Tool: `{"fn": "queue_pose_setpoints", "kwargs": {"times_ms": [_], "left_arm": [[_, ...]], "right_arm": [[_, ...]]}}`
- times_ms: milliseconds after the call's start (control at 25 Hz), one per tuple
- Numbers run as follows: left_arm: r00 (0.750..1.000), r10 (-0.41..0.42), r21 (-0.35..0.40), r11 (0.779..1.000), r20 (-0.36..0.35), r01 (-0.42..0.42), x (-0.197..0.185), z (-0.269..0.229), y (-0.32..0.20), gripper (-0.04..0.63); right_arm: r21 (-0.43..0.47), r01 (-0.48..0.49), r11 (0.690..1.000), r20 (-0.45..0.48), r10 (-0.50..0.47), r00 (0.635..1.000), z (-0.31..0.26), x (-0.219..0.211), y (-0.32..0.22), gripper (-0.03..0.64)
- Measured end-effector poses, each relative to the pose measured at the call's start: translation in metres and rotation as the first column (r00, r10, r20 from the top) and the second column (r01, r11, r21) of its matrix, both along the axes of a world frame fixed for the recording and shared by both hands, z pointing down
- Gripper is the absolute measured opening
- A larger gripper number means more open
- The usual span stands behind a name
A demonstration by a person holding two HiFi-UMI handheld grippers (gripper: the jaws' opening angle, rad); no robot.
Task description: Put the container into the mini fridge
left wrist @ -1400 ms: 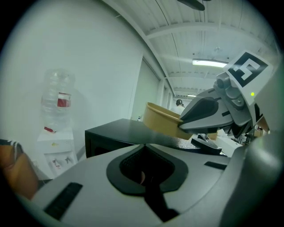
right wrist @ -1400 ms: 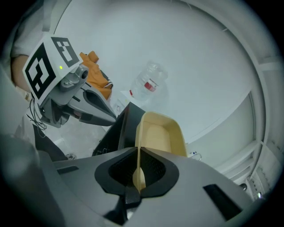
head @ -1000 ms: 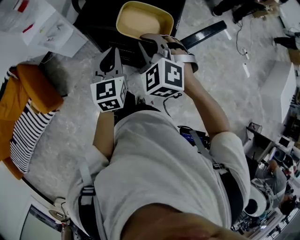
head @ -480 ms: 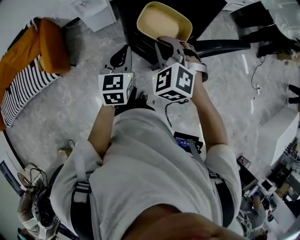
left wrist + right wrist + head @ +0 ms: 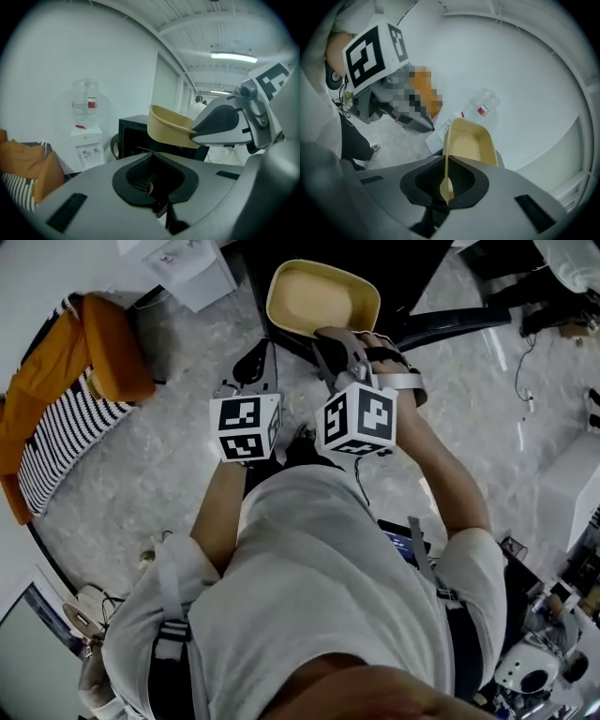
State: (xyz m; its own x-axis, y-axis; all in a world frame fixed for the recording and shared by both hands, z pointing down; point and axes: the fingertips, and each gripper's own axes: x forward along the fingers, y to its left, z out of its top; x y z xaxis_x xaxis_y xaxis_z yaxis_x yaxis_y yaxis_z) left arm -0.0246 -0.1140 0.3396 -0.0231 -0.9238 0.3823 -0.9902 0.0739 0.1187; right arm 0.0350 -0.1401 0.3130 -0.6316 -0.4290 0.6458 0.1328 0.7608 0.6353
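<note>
Plastic, stone, cloth
Smooth matt pale-yellow plastic container (image 5: 323, 298); smooth mottled grey stone floor (image 5: 169, 456); soft orange cloth cushion (image 5: 108, 343).

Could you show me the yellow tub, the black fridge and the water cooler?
Pale yellow plastic container (image 5: 323, 298): head view, its inner floor.
Black box-shaped mini fridge (image 5: 133, 136): left gripper view, its dark side facing the camera.
White water dispenser (image 5: 86, 146): left gripper view, its front panel.

Wearer: pale short-sleeved T-shirt (image 5: 319, 587), grey buckled shoulder straps (image 5: 172, 589); left gripper (image 5: 251, 360) and right gripper (image 5: 330, 334) grey-shelled, black-padded, bearing white black-patterned marker cubes (image 5: 246, 427).
</note>
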Motion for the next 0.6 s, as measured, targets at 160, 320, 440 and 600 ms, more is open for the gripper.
{"fn": "queue_pose_setpoints", "kwargs": {"times_ms": [160, 320, 440, 600], "left_arm": [[0.999, 0.040, 0.003, 0.999, -0.001, -0.040, -0.033, -0.004, -0.003, 0.012], [0.997, 0.077, -0.016, 0.997, 0.000, -0.077, -0.064, 0.007, -0.004, 0.012], [0.989, 0.144, -0.031, 0.989, 0.024, -0.143, -0.082, 0.016, -0.007, 0.012], [0.971, 0.235, -0.047, 0.971, 0.049, -0.233, -0.103, 0.041, -0.013, 0.012]], "right_arm": [[-0.050, -0.065, 0.997, 0.037, 0.066, 0.997, 0.008, -0.027, 0.001, 0.049], [-0.133, -0.148, 0.980, 0.072, 0.159, 0.985, 0.023, -0.049, 0.006, 0.049], [-0.161, -0.201, 0.966, 0.055, 0.212, 0.976, 0.038, -0.062, 0.004, 0.049], [-0.170, -0.262, 0.950, 0.017, 0.269, 0.963, 0.065, -0.076, -0.005, 0.049]]}}
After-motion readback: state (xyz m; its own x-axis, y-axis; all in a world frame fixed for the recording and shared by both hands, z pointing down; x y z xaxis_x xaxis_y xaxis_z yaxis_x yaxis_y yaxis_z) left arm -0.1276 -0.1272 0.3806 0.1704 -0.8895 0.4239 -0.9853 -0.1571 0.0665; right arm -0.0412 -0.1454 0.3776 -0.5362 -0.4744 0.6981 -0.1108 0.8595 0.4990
